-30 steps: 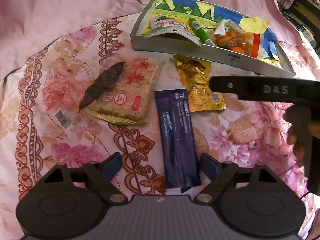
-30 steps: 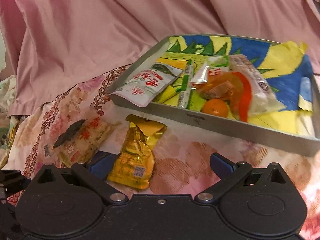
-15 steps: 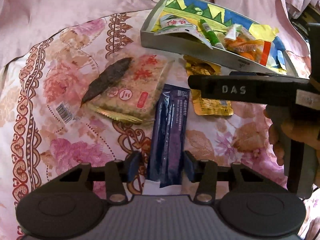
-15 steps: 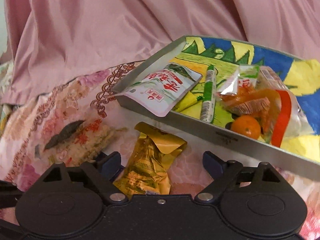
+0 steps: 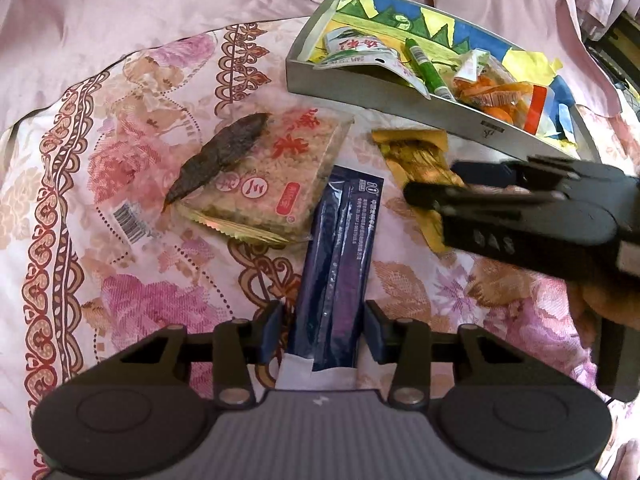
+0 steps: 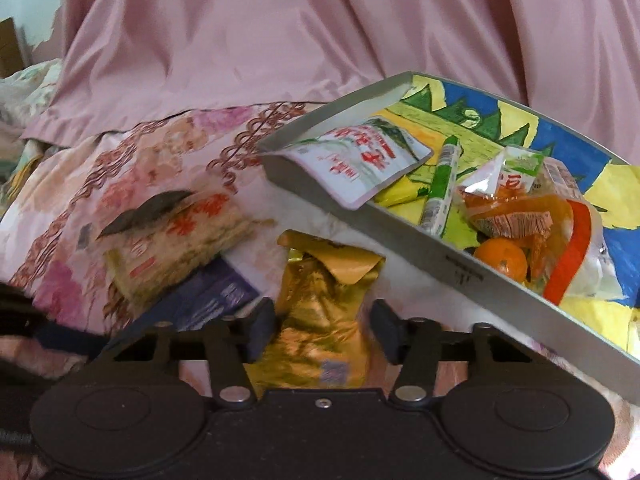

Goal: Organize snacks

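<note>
A dark blue stick packet point(image 5: 340, 248) lies on the flowered cloth between the pads of my left gripper point(image 5: 324, 332). The jaws are closing on it and the packet is creased lengthwise. My right gripper point(image 6: 324, 328) is closing on a crumpled gold packet point(image 6: 320, 304), its pads against both sides. In the left wrist view its black fingers point(image 5: 480, 196) cover that gold packet point(image 5: 412, 156). Just beyond stands the grey tray point(image 6: 400, 240) with a painted floor, holding several snacks.
A rice cracker packet point(image 5: 272, 176) with a dark dried strip point(image 5: 220, 160) on it lies left of the blue packet. In the tray are a white pouch point(image 6: 360, 160), a green stick point(image 6: 444, 176) and an orange point(image 6: 500, 260). Pink fabric rises behind.
Both grippers' jaws have narrowed from wide open onto their packets. The right gripper has come in over the gold packet and rolled. The blue packet has buckled.
</note>
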